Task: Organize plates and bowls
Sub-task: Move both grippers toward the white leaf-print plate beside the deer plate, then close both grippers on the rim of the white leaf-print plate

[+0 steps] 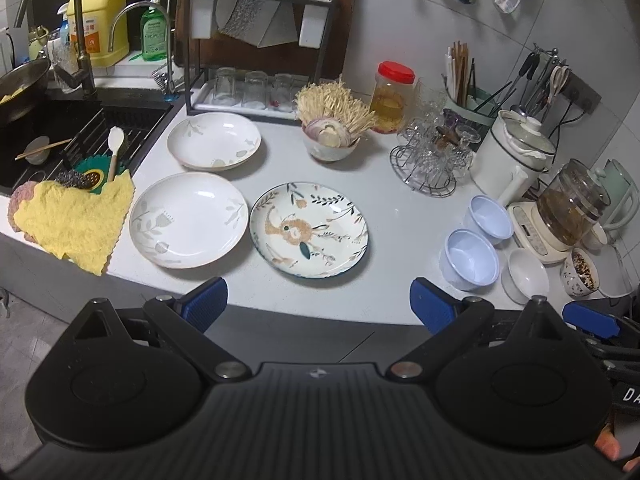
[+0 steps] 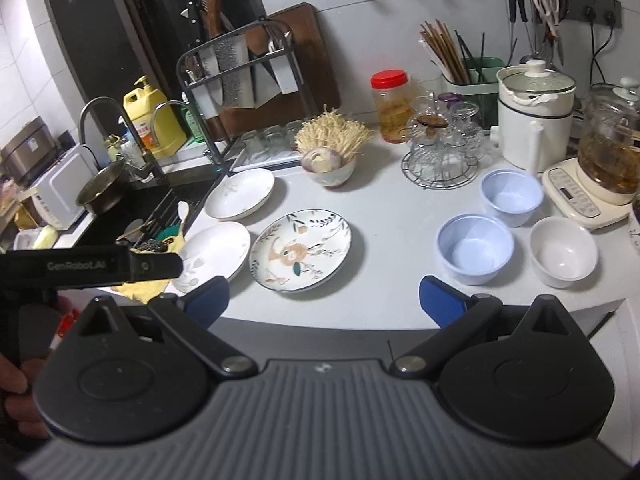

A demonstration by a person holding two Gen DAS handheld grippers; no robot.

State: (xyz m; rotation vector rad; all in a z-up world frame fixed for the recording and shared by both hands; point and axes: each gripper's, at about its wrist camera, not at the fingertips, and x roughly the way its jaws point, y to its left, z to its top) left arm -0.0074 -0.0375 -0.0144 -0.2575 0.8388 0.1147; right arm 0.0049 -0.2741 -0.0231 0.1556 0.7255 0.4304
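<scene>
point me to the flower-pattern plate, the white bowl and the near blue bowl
flower-pattern plate point(image 1: 308, 230), left wrist view, on its painted centre
white bowl point(image 2: 563, 250), right wrist view, on its inner wall
near blue bowl point(image 2: 475, 246), right wrist view, on its inner floor

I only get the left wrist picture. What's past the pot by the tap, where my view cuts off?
Observer: A white boxy appliance stands there; the right wrist view shows it.
Operator: Anything behind that?
Observer: A grey appliance, partly cut off at the picture's edge.
Operator: What holds the left claw up?
Observer: A hand wrapped around its black handle.
</scene>
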